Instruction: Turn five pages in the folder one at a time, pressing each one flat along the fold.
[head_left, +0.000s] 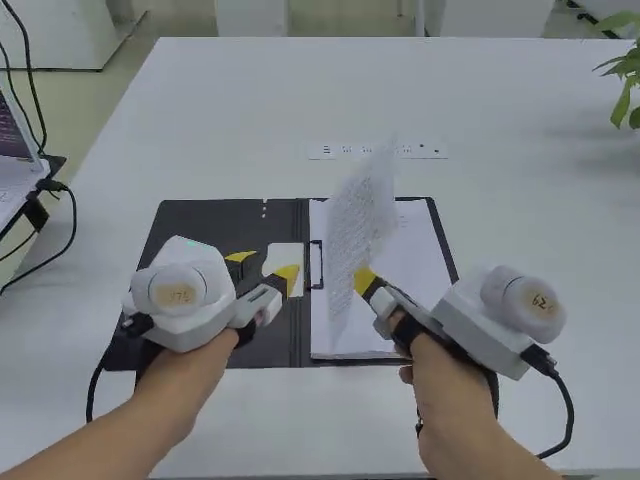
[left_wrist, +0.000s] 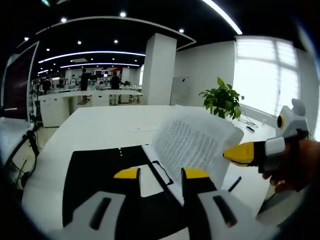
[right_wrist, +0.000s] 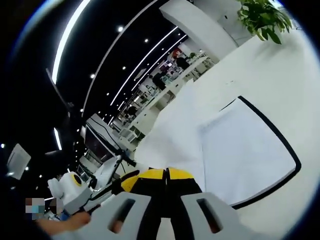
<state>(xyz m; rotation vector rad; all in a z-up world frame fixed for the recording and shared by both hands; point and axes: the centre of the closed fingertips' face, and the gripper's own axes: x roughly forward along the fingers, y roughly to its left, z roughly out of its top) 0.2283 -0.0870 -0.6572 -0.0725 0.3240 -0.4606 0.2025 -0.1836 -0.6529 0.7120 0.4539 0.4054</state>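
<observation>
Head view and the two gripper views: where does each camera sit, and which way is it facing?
Head view: on the headset, looking down at the folder; both forearms and grippers show.
Left gripper view: on the left gripper, looking across the folder; open jaws show.
Right gripper view: on the right gripper, tilted, jaws shut on the lifted page.
Shared: both gripper views show the other gripper.

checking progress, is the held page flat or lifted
Lifted: the page stands up off the folder, its lower edge pinched in the right tool.
</observation>
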